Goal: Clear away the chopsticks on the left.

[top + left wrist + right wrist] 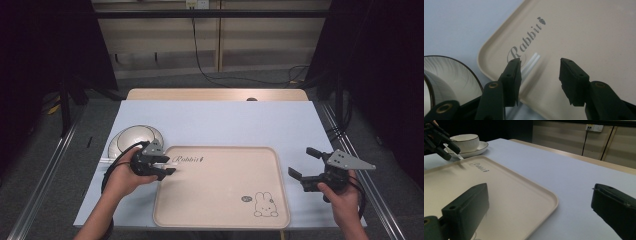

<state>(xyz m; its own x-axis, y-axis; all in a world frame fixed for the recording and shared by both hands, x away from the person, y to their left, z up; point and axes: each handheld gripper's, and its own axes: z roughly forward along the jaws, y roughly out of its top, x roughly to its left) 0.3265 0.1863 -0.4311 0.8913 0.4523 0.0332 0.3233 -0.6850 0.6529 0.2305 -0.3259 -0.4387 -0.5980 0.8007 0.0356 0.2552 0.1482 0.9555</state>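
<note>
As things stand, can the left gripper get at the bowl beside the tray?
Probably yes. The left gripper sits at the tray's near-left corner, right next to the bowl on its saucer, with open table between them. Its jaws face the tray, with a clear stick by one of them, so it must turn first.

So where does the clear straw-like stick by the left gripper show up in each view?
High view: the clear stick lies left of the tray, partly under the left gripper.
Left gripper view: its tip rests on the tray's corner, beside one jaw.
Right gripper view: far upper left, under that gripper.
Shared landmark: the "Rabbit" print.
</note>
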